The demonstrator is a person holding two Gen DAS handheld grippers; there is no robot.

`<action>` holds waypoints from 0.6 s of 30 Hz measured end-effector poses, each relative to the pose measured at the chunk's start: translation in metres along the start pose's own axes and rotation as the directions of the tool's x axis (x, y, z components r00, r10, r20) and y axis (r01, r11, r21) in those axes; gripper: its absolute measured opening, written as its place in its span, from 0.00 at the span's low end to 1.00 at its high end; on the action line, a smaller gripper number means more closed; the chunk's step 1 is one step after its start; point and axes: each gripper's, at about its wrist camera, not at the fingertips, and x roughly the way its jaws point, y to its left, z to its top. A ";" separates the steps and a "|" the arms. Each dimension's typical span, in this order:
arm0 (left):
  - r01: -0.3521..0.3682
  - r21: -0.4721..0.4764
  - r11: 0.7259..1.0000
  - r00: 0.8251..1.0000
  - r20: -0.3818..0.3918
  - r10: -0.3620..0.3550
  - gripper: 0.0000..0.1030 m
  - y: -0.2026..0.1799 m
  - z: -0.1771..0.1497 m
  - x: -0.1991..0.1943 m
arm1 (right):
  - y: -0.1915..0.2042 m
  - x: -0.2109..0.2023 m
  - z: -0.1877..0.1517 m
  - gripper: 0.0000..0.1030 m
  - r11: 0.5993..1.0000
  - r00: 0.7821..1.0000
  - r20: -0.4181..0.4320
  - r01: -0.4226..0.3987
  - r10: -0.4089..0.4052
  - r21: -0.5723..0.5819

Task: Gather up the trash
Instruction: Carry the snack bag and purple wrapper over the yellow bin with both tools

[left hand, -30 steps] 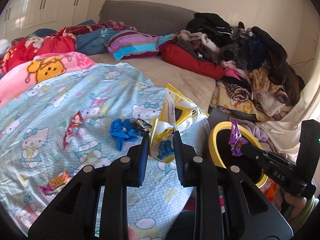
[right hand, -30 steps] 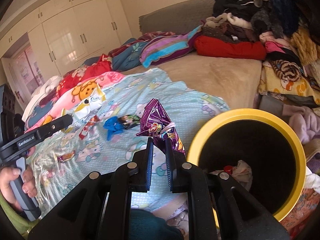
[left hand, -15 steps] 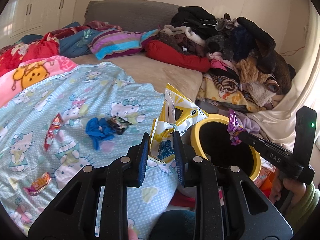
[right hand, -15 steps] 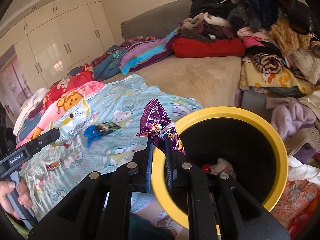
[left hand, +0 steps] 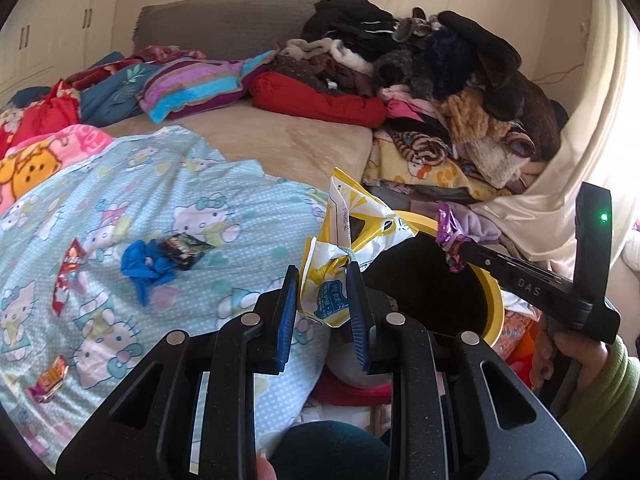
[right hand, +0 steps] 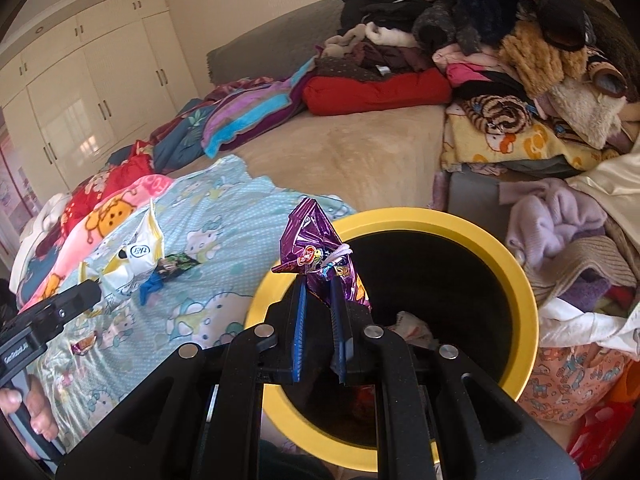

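Now | purple wrapper (right hand: 320,264): crinkled, shiny | yellow-white bag (left hand: 348,256): crumpled

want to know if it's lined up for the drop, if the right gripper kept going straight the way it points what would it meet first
Most likely the yellow bin: the right gripper, shut on the purple wrapper, points down past the near rim into its dark mouth. It would probably meet the inner wall or the trash inside first; depth is unclear.

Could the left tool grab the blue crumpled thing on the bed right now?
Probably not yet: the left tool is shut on the yellow bag, so its jaws are full. Nothing lies over the blue crumpled thing on the blanket.
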 end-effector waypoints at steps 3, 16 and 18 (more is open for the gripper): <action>0.012 0.016 1.000 1.000 -0.008 -0.012 0.18 -0.008 0.001 0.006 | -0.007 0.001 0.000 0.12 1.000 1.000 -0.003 0.017 -0.016 0.015; 0.053 0.083 0.995 0.997 -0.054 -0.048 0.18 -0.036 -0.001 0.031 | -0.040 0.005 -0.005 0.12 0.994 0.997 -0.019 0.077 -0.076 0.080; 0.058 0.096 0.994 0.997 -0.063 -0.052 0.18 -0.041 -0.001 0.036 | -0.046 0.006 -0.005 0.12 0.992 0.996 -0.021 0.084 -0.083 0.092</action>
